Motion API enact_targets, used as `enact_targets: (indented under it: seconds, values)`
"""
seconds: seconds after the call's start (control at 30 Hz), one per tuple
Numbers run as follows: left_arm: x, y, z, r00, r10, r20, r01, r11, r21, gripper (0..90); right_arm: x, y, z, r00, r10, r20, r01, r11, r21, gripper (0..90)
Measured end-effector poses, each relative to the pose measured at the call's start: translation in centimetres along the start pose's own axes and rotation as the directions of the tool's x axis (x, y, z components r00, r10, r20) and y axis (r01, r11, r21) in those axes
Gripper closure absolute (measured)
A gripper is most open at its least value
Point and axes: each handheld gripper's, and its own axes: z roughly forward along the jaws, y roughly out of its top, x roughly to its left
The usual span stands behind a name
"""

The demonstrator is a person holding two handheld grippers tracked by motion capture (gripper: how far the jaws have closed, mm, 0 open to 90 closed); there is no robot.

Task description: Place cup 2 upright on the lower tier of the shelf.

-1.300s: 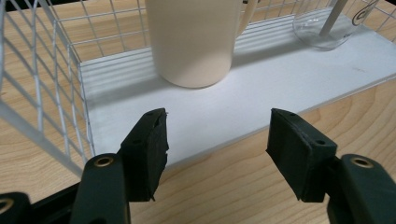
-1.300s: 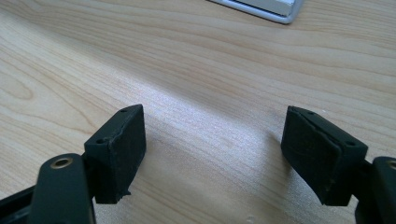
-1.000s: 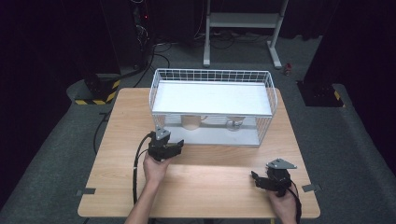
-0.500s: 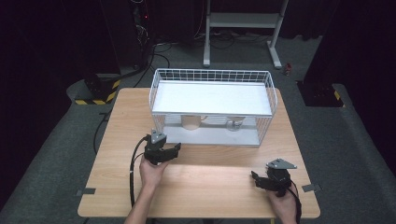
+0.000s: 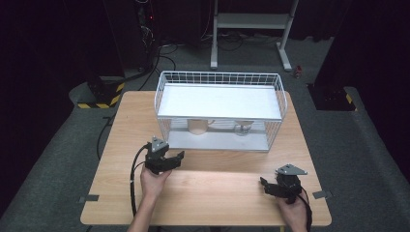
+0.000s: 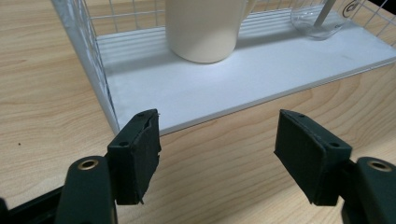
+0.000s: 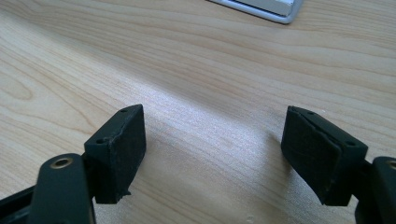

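A white wire rack (image 5: 159,104) stands at the middle back of the wooden table (image 5: 222,193), with a white shelf on top and a white base board (image 6: 233,84) below. On the base board a cream mug (image 5: 197,125) (image 6: 205,28) and a clear glass (image 5: 243,128) (image 6: 320,18) stand side by side. My left gripper (image 5: 176,158) (image 6: 217,140) is open just in front of the rack's left front corner, pointing toward the mug, with nothing between its jaws. My right gripper (image 5: 263,185) (image 7: 215,144) is open low over bare wood near the front right.
The rack's wire side wall (image 6: 88,56) rises just ahead of the left jaw. A corner of the base board (image 7: 275,9) shows far ahead of the right gripper. Black cables trail from both grippers. Dark floor and a metal stand (image 5: 251,19) lie beyond the table.
My left gripper has drifted slightly back toward the table's front and a little left. The right gripper has stayed in place.
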Motion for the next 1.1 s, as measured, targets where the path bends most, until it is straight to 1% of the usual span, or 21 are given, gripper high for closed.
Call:
enact_targets:
  seconds: [0.03,0.13,0.33,0.37,0.53,0.67,0.77,0.87,0.97,1.03,1.1]
  values:
    - [0.0,-0.1,-0.1,1.0000,-0.009,-0.001,0.009,1.0000,-0.002,30.7,0.0,0.0,0.0,1.0000,0.002,0.001,-0.002,1.000,0.001,22.3]
    - [-0.1,-0.3,-0.3,1.0000,0.001,-0.002,-0.001,1.0000,-0.001,30.5,0.0,0.0,0.0,1.0000,0.002,0.001,-0.002,1.000,0.001,22.2]
    - [-0.1,-0.6,-0.8,1.0000,-0.007,0.005,0.007,0.9999,-0.013,29.7,0.0,0.0,0.0,1.0000,0.001,0.001,-0.001,1.000,0.001,22.3]
    - [-0.1,-0.6,-0.9,1.0000,-0.003,0.001,0.003,0.9999,-0.012,29.5,0.0,0.0,0.0,1.0000,0.001,0.001,-0.001,1.000,0.001,22.3]
    - [0.1,-1.0,-1.3,0.9999,-0.012,-0.003,0.012,0.9998,-0.013,28.4,0.0,0.0,0.0,1.0000,0.001,0.001,-0.001,1.000,0.001,22.3]
    - [0.2,-1.4,-1.6,1.0000,-0.007,-0.005,0.007,0.9999,-0.011,27.9,0.0,0.0,0.0,1.0000,0.000,0.000,0.000,1.000,0.000,22.3]
    - [0.2,-1.7,-1.8,0.9999,-0.013,-0.004,0.013,0.9998,-0.012,27.5,0.0,0.0,0.0,1.0000,0.002,0.001,-0.002,1.000,0.001,22.3]
    - [0.3,-2.0,-2.0,0.9999,-0.007,-0.008,0.007,0.9999,-0.010,26.8,0.0,0.0,0.0,1.0000,0.001,0.001,-0.001,1.000,0.001,22.3]
    - [0.4,-2.3,-2.1,0.9999,-0.014,-0.011,0.014,0.9999,-0.009,26.2,0.0,0.0,0.0,1.0000,0.000,0.000,0.000,1.000,0.000,22.2]
    - [0.4,-2.5,-2.3,0.9998,-0.022,-0.003,0.022,0.9997,-0.014,25.8,0.0,0.0,0.0,1.0000,0.002,0.001,-0.002,1.000,0.001,22.3]
    - [0.5,-2.6,-2.4,0.9998,-0.022,-0.002,0.022,0.9997,-0.014,25.6,0.0,0.0,0.0,1.0000,0.000,0.000,0.000,1.000,0.000,22.3]
